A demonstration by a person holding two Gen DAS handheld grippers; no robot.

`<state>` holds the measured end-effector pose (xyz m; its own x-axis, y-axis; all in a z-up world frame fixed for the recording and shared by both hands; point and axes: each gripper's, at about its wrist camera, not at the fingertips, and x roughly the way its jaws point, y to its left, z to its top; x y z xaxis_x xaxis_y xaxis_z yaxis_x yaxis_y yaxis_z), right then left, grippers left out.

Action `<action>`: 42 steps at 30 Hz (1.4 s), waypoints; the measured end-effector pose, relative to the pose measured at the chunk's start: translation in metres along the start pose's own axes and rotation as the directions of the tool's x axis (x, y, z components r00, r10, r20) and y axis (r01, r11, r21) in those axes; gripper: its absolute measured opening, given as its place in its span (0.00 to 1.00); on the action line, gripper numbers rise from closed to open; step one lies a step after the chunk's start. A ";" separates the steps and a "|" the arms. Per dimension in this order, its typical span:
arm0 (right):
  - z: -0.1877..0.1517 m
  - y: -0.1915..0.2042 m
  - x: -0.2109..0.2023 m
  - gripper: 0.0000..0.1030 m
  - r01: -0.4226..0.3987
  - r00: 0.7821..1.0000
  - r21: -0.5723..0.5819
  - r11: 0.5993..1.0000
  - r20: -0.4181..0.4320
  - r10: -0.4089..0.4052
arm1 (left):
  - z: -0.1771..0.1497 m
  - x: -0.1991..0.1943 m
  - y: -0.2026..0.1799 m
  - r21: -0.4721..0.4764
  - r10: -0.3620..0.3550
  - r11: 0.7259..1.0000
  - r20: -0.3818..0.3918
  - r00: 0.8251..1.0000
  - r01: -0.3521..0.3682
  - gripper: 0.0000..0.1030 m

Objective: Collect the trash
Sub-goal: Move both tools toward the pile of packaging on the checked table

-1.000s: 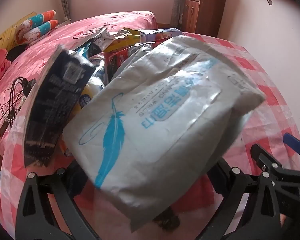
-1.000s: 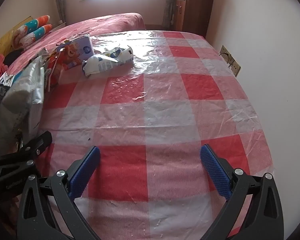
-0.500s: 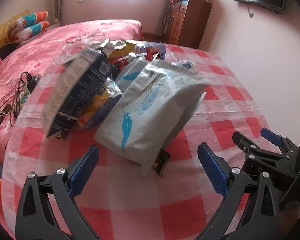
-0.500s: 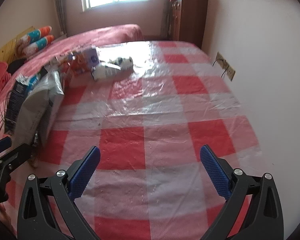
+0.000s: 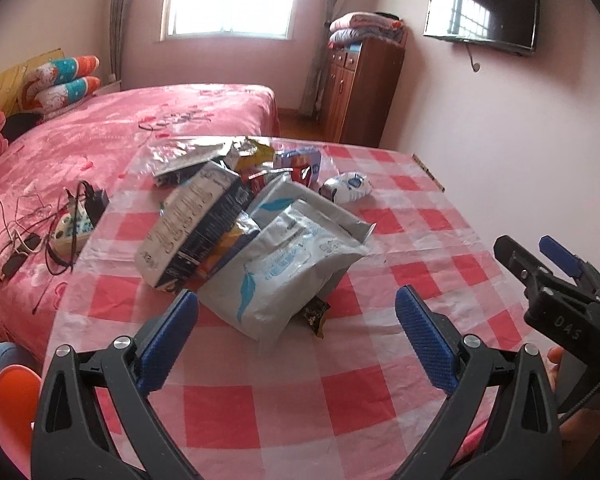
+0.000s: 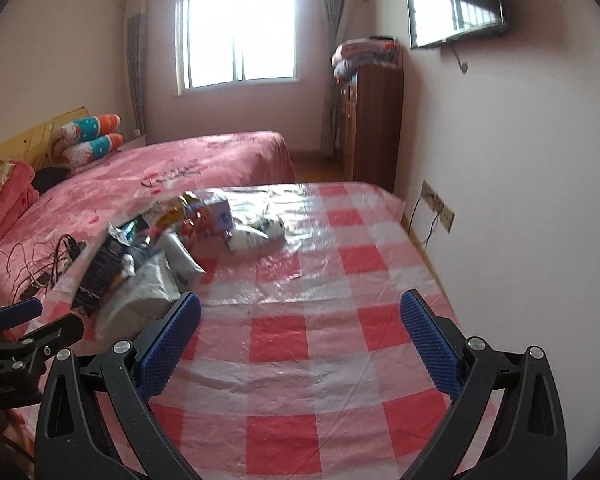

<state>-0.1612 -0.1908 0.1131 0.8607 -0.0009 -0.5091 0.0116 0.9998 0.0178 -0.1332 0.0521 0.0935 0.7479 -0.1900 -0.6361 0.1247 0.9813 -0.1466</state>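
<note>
I hold the left gripper (image 5: 296, 334) and right gripper (image 6: 300, 338) wide open and empty above the table (image 5: 260, 412). The trash pile (image 5: 236, 236) lies heaped at the table's left side. Judged next step: gather the stray crumpled wrapper (image 5: 346, 187) toward it.

In the left wrist view, a small dark wrapper (image 5: 315, 314) pokes out from under the white feather-printed pouch (image 5: 284, 272), most of it hidden. The print on the dark box (image 5: 192, 226) is smeared and unreadable. In the right wrist view, the trash pile (image 6: 148, 256) is blurred, its separate packets hard to distinguish. A blue-and-orange shoe (image 5: 8, 392) is cut off by the frame edge.
</note>
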 end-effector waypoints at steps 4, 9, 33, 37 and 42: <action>-0.001 0.004 -0.016 0.96 0.001 1.000 -0.004 1.000 0.027 -0.001 | -0.001 -0.015 0.002 0.000 -0.006 1.000 0.033 0.999 0.006 0.96; 0.000 0.006 -0.032 0.96 0.004 0.998 -0.004 1.000 0.055 -0.004 | -0.001 -0.030 0.004 -0.001 -0.001 1.000 0.065 0.998 0.001 0.96; -0.002 0.000 -0.075 0.96 0.001 0.992 0.018 1.000 0.125 -0.003 | -0.010 -0.068 0.015 -0.031 0.015 0.999 0.139 0.990 -0.011 0.96; -0.004 0.004 -0.076 0.96 0.017 0.992 -0.002 1.000 0.124 -0.016 | -0.012 -0.074 0.020 -0.039 0.013 0.999 0.176 0.984 -0.006 0.96; -0.008 0.008 -0.071 0.96 0.024 0.994 -0.024 0.999 0.110 -0.021 | -0.014 -0.078 0.026 -0.036 -0.004 0.999 0.211 0.977 0.011 0.96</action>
<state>-0.2262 -0.1828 0.1423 0.9112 -0.0246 -0.4112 0.0203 0.9997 -0.0147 -0.1976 0.0917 0.1283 0.8684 -0.1828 -0.4610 0.1096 0.9774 -0.1810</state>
